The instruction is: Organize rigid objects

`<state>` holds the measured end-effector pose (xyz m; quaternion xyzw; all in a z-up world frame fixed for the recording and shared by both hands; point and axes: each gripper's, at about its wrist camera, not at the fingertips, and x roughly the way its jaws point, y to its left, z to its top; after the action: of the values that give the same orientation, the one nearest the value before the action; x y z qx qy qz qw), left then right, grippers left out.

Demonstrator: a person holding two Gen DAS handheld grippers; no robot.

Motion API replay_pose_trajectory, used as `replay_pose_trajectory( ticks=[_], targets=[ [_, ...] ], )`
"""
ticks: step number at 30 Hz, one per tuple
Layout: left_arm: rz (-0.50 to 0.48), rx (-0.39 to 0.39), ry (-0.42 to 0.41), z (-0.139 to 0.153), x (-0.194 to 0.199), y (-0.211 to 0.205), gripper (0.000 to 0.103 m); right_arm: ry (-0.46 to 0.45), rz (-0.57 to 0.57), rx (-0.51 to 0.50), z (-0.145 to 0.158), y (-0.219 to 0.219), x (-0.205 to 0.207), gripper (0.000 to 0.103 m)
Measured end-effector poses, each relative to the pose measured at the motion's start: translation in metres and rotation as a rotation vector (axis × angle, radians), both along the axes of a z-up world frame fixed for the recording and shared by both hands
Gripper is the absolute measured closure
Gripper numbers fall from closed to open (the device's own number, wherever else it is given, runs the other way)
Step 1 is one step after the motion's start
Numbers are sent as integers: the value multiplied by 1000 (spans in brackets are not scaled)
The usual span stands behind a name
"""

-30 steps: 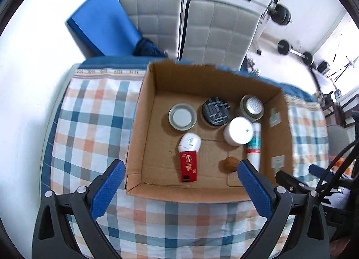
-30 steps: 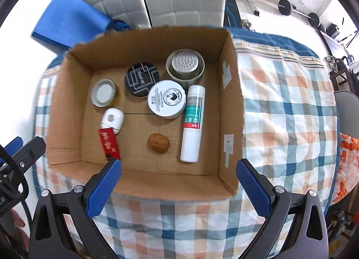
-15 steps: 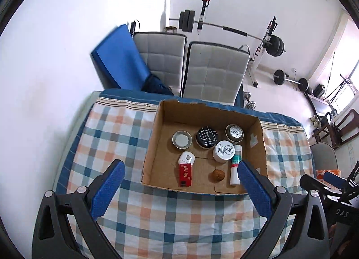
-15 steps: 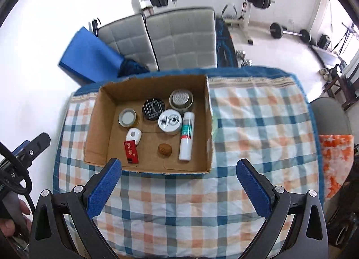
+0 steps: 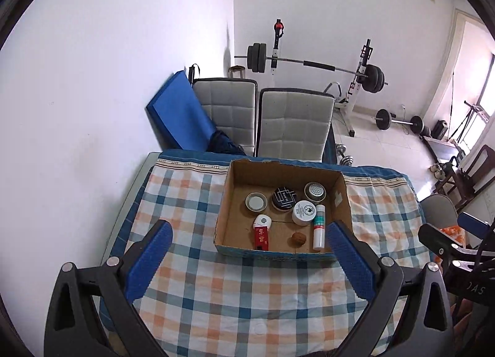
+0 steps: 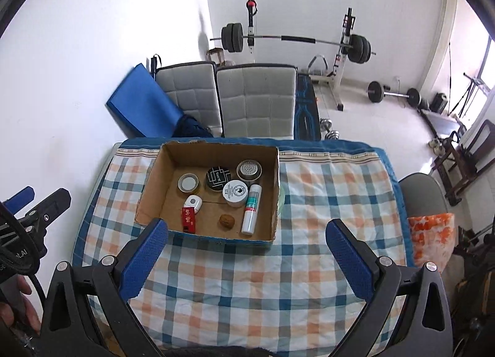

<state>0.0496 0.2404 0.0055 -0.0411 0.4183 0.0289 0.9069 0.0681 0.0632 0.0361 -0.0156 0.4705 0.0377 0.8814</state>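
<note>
Now both grippers hang high over the table, and each one is spread wide with nothing in it; the left gripper (image 5: 249, 242) has its blue fingers (image 5: 148, 259) far apart above the checked cloth (image 5: 235, 295); the right gripper (image 6: 247, 241) is the same, with its blue fingers (image 6: 348, 256) apart and well clear of everything.

A brown cardboard box (image 6: 148, 190) sits on the cloth, toward the far side of the table, and all the small things lie inside it; along the far row, from left to right, stand a little jar with a pale lid (image 6: 187, 183), a round black tin (image 6: 218, 177) and a silver can with holes on top (image 6: 249, 170); a white round tub (image 6: 235, 192) stands just near of the black tin and the silver can; a white tube with a green band (image 6: 251, 208) lies along the right wall of the box, just beside the white tub; a brown walnut (image 6: 226, 221) rests on the box floor near the front, left of the tube; a small white oval thing (image 6: 193, 202) lies at the left, and a red packet (image 6: 188, 219) lies close to it on its near side.

Behind the table stand two grey chairs (image 5: 294, 125) and a blue mat (image 5: 179, 116) leaning on the wall; farther back is a barbell on a rack (image 5: 309, 63).
</note>
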Motion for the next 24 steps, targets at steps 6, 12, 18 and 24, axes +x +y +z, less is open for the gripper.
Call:
replay_pose_trajectory(
  ticks=[6, 12, 18, 24],
  targets=[
    [31, 2, -14, 7, -12, 5, 0, -24, -2, -14, 15, 4, -14, 0],
    [28, -9, -20, 9, -15, 6, 0, -13, -21, -11, 16, 1, -17, 0],
    [-3, 3, -54, 17, -10, -3, 0, -46, -43, -27, 23, -2, -18, 0],
    [-28, 11, -100, 26, 3, -12, 0, -89, -83, -29, 34, -8, -14, 0]
  ],
)
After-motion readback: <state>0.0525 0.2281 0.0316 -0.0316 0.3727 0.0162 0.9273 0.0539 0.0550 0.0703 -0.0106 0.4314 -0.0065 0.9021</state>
